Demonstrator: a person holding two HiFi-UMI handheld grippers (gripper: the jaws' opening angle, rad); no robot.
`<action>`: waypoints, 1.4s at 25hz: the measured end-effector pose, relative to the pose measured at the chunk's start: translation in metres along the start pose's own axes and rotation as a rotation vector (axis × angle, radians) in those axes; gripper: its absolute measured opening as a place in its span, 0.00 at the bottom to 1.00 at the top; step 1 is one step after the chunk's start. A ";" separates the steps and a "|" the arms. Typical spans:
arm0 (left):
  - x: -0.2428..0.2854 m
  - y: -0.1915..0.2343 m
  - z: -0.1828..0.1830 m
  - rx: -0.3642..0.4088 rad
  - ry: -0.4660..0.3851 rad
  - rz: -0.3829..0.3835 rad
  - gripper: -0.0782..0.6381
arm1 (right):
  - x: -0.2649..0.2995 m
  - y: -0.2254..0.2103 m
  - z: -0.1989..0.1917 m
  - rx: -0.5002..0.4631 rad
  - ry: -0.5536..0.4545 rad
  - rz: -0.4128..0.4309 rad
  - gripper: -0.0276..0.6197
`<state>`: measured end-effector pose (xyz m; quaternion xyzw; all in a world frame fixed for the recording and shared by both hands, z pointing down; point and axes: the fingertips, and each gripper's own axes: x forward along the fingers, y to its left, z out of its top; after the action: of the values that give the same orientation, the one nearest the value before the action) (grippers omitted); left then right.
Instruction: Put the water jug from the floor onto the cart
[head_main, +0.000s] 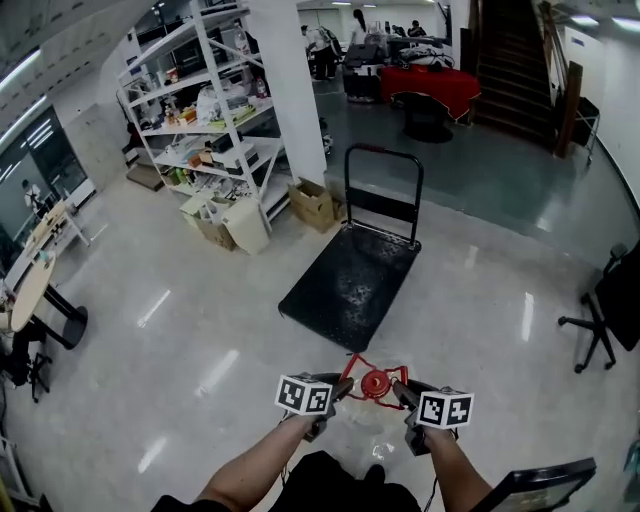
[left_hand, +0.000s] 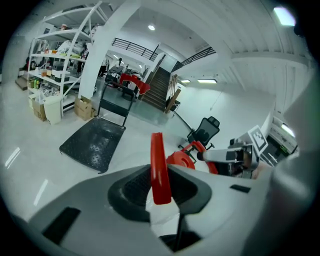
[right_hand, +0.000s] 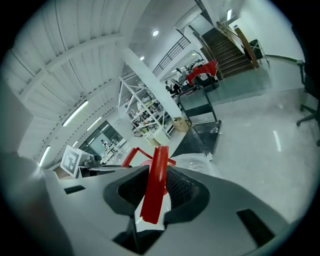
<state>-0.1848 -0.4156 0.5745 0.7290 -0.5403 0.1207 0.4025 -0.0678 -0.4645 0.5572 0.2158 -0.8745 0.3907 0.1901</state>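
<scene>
The water jug (head_main: 377, 432) is clear plastic with a red cap (head_main: 375, 383) and a red carrying handle (head_main: 361, 364), and it hangs off the floor in front of me. My left gripper (head_main: 343, 387) is shut on the handle's left strap (left_hand: 159, 167), my right gripper (head_main: 399, 390) on its right strap (right_hand: 154, 182). The black flat cart (head_main: 350, 282) with its upright push bar (head_main: 384, 190) stands just beyond the jug, its deck bare. In the left gripper view the cap (left_hand: 180, 160), the cart (left_hand: 93, 143) and the right gripper (left_hand: 227, 156) show.
White shelving (head_main: 205, 110) with boxes, a cardboard box (head_main: 312, 203) and a white pillar (head_main: 290, 90) stand left of the cart. An office chair (head_main: 605, 310) is at the right, a dark screen (head_main: 540, 488) by my right forearm, and a staircase (head_main: 515, 60) lies far back.
</scene>
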 end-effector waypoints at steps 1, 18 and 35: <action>0.004 0.008 0.010 -0.007 -0.006 0.004 0.22 | 0.010 -0.002 0.011 -0.005 0.006 0.003 0.20; 0.067 0.185 0.194 -0.020 -0.064 -0.026 0.22 | 0.208 -0.021 0.192 -0.012 0.018 -0.008 0.20; 0.150 0.368 0.333 -0.168 -0.098 0.138 0.22 | 0.426 -0.073 0.337 -0.109 0.188 0.125 0.20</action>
<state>-0.5386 -0.7919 0.6190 0.6587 -0.6165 0.0668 0.4261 -0.4398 -0.8641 0.6045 0.1129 -0.8844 0.3721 0.2580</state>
